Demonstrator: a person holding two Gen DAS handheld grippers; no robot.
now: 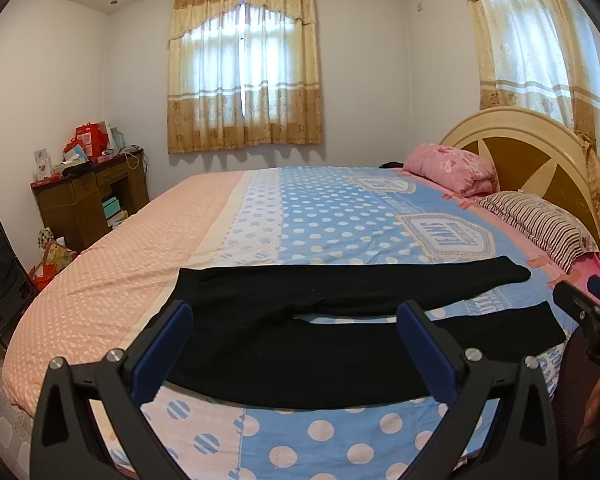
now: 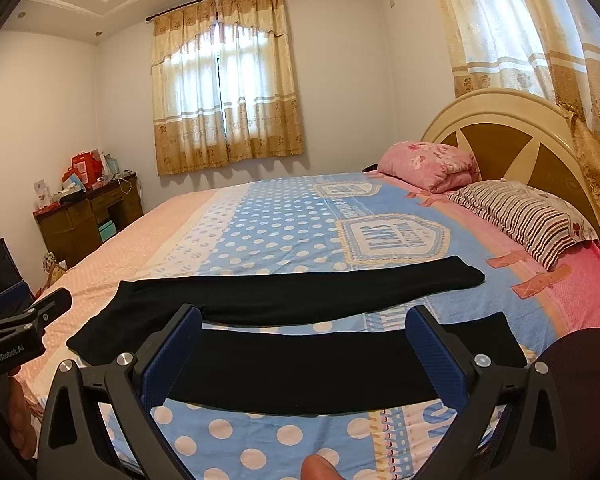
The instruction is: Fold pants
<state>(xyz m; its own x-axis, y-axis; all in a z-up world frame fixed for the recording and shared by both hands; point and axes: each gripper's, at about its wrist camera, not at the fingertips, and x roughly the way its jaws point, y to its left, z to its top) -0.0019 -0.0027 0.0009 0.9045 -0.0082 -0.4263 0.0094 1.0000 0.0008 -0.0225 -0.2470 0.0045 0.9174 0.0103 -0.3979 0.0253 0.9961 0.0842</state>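
Note:
Black pants (image 1: 284,344) lie spread flat on the bed, waist to the left, the two legs running right with a gap between them. They also show in the right wrist view (image 2: 300,368). My left gripper (image 1: 296,344) is open and empty, held above the near leg close to the crotch. My right gripper (image 2: 304,350) is open and empty, held above the near leg further toward its hem. The right gripper also shows at the right edge of the left wrist view (image 1: 592,312). The left gripper shows at the left edge of the right wrist view (image 2: 24,316).
The bed has a pink and blue dotted sheet (image 1: 300,216). A pink pillow (image 1: 452,170) and a striped pillow (image 1: 540,224) lie by the headboard (image 1: 540,152). A cluttered brown desk (image 1: 88,196) stands at the far left wall. A dark bag (image 1: 0,264) is at the left.

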